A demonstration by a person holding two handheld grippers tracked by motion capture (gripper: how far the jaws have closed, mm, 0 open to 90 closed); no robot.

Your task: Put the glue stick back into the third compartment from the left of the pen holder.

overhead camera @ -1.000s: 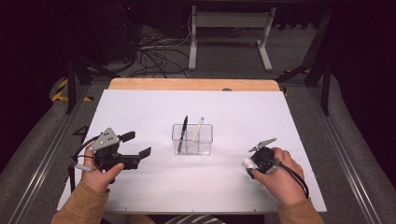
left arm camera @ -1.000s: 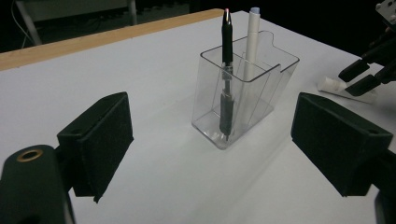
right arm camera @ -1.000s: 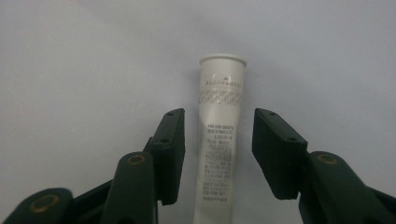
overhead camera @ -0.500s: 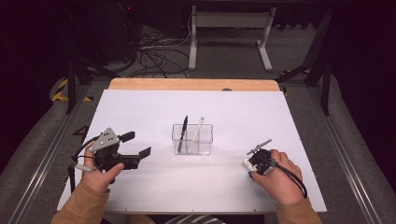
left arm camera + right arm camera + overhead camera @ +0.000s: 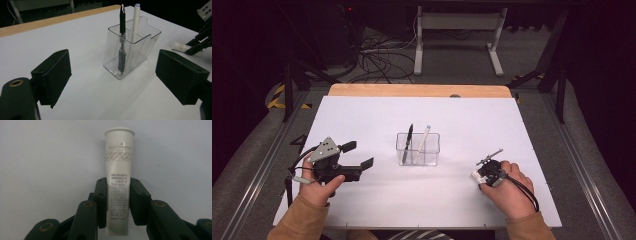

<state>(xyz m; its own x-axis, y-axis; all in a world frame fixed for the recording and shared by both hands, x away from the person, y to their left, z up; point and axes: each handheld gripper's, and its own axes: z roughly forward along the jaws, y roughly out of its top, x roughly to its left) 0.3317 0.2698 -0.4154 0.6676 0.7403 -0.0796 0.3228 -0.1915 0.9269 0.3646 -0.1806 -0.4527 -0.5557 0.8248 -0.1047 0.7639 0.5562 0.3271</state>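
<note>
Inspector: Fingers [image 5: 138, 202] of the right gripper [image 5: 117, 202] were clamped on the white tube [image 5: 118, 182], its long axis along the jaws.

Clerk: Surroundings?

Inspector: Clear holder [image 5: 417, 149] lay leftward, between grippers; left gripper [image 5: 112, 75] gaped empty.

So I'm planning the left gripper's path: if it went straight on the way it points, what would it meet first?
Probably the clear pen holder, with its black pen nearest; the open left gripper points straight at it over bare white table.
</note>
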